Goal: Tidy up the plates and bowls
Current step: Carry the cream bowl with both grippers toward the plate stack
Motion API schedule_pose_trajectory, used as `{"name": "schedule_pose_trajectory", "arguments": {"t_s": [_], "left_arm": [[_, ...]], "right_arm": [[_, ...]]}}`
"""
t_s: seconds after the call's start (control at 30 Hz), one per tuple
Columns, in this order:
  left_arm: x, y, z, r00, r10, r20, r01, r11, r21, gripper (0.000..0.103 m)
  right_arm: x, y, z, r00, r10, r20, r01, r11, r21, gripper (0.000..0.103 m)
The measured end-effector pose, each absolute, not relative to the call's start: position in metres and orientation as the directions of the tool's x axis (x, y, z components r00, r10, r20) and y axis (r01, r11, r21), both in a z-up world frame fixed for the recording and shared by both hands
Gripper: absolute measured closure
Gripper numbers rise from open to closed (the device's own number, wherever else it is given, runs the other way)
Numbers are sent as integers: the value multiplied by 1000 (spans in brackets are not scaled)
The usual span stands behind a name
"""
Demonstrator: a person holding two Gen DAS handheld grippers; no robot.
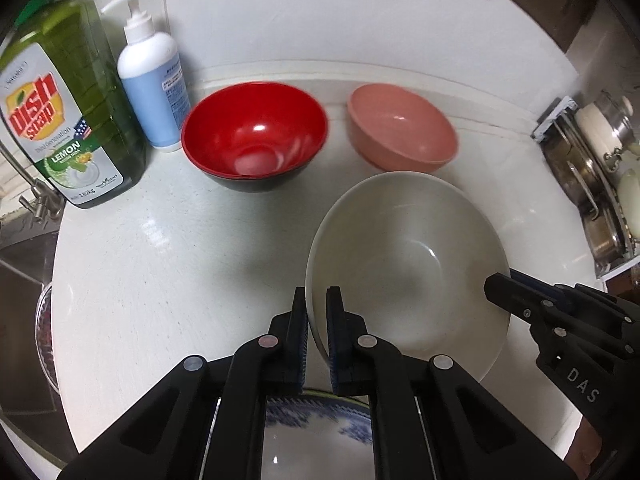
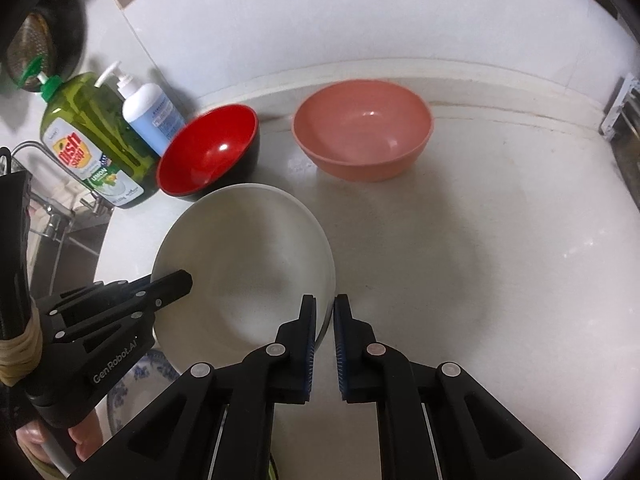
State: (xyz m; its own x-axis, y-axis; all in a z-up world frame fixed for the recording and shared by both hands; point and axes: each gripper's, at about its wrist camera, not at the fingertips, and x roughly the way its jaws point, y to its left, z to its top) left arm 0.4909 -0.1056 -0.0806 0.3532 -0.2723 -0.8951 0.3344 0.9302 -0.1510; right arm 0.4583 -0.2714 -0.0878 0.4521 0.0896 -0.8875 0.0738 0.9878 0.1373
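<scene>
the white bowl is held over the pale counter, gripped on opposite sides of its rim by both grippers. the left gripper is closed on the rim at about 8 o'clock of the bowl in the left wrist view, one pad inside the wall and one outside, and the right gripper is closed on the rim at about 4 o'clock of the bowl in the right wrist view in the same way; nothing else is held by either. a shadow beneath the bowl suggests that it is off the counter, though this cannot be told for certain. the bowl looks like glazed ceramic, so it is judged stiff, fairly heavy, smooth and breakable if dropped or knocked. a thin rim pinch on a glossy wall is likely to slip if the bowl is tilted, so it is best kept level and shared between the two grips. a blue-patterned plate is seen just below the left gripper, at 6 o'clock of the bowl. a red bowl lies at 11 o'clock and a pink bowl at 12 o'clock of the white bowl, both apart from it. they look like plastic, lighter and less fragile. a green soap bottle and a white pump bottle stand beyond the red bowl.
</scene>
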Motion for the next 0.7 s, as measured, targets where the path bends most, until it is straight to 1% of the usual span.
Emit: {"name": "schedule_pose_trajectory", "arguments": {"t_s": [0.13, 0.33, 0.7], "left_arm": [[470, -112, -68, 366, -291, -884, 355, 922, -157, 92], [439, -138, -63, 356, -325, -876, 398, 901, -172, 92], [394, -191, -74, 270, -366, -891, 502, 843, -194, 90]], "right_arm": [[440, -277, -78, 469, 81, -879, 73, 989, 130, 92], [410, -294, -67, 488, 59, -871, 93, 989, 119, 92], [352, -338, -61, 494, -20, -869, 189, 978, 85, 92]]}}
